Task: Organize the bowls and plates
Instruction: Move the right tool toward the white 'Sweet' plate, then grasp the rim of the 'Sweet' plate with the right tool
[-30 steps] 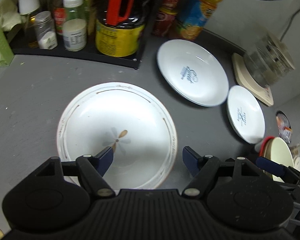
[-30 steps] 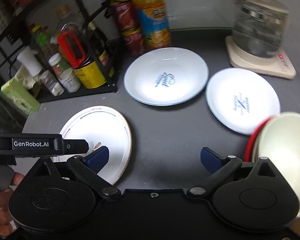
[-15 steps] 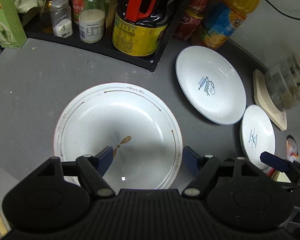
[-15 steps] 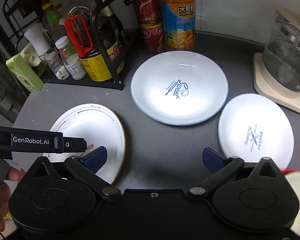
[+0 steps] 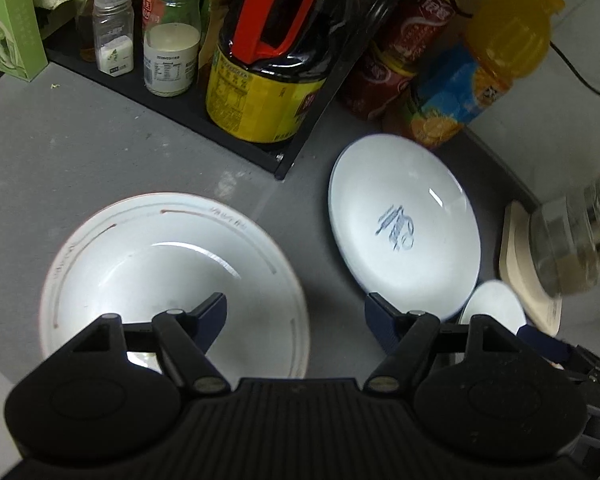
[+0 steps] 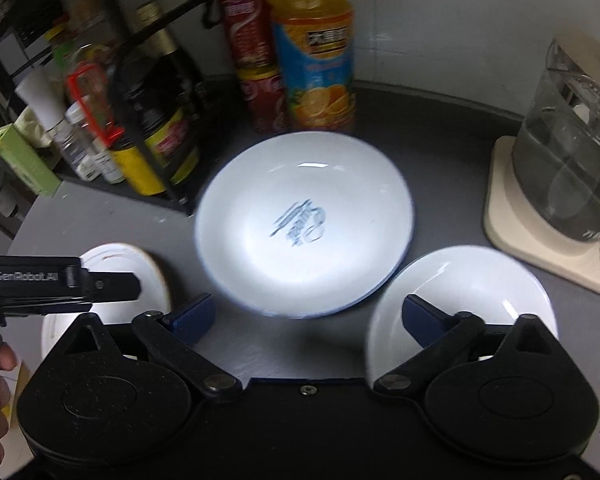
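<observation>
**Plates still spread out, nothing stacked yet**

Grey table (image 6: 440,152), dim kitchen corner, white wall behind. Landmark: the blue-rimmed logo plate (image 6: 304,224), mid-table.

Left of the logo plate, well apart: gold-trimmed plate (image 5: 172,280), lying flat. Left hand-held gripper (image 5: 296,316) hangs over its right edge, jaws spread, one finger above the plate's well, the other outside the rim over bare table; nothing pinched.

Logo plate itself: flat, untouched. Right hand-held gripper (image 6: 306,318) sits over the table just in front of it, jaws wide but closing, nothing between them.

Right-front of the logo plate, rims nearly touching: small white plate (image 6: 460,280), under the right gripper's right finger.

Progress, my reading: three plates all separate, no pile begun. All stacking remains. No bowl visible in either view.

Surroundings: behind-left of the logo plate, black rack (image 5: 236,136) with a dark sauce jug (image 5: 268,80) and small jars; directly behind, red cans (image 6: 260,80) and an orange juice bottle (image 6: 312,60); to the right, a glass kettle (image 6: 572,160) on its base. The kettle base stands close to the small plate, which crowds any lift there.
</observation>
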A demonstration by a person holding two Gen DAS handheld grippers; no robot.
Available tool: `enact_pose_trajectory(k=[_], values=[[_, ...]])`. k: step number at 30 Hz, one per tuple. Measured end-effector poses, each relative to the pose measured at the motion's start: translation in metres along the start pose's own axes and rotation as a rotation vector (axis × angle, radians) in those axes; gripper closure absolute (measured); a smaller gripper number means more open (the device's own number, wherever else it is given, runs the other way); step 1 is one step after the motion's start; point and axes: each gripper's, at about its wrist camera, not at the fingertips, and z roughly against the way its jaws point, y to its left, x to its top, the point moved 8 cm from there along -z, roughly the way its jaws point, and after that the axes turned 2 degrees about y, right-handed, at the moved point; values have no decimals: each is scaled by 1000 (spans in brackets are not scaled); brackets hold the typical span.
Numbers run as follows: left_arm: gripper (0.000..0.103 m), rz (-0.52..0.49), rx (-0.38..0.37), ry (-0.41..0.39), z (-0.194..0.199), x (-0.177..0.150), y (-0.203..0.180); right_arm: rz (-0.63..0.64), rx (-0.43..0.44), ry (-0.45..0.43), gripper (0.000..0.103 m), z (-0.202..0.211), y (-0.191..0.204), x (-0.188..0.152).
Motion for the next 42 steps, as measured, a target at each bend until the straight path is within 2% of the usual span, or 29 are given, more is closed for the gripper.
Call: enact_pose_trajectory(k=[7,17,22,29,32,34,35,36,40,42], values=[[36,68,-33,-29,-23,13,-9,-23,-37,3,34,-22,-40,16],[62,115,-70,-18,-63,28,-17,-55,-66,25,54,-59,-73,36],[71,119,-65,-16,-77,37,-16,-66,-67,43,57,-76,-77,40],[80,143,-70,9,-96,45,-14,-96,-74,71,74,-97,-81,41],[83,140,-73,16,-103,47,-17,-102,-53,73,75,-104,-80,41],[87,141,-86,26,-108,48,-19,-119,-38,78,77,-107,-81,40],[92,141,-98,32,-110,48,-20,-129,-22,80,83,-108,-80,40],[97,140,-109,38,-112,48,-21,-140,-11,80,83,-109,-80,41],[96,68,-75,43,-109,49,-30,-175,5,67,87,-102,-83,39],[96,66,-89,52,-107,50,-29,-177,13,43,88,-94,-81,39]])
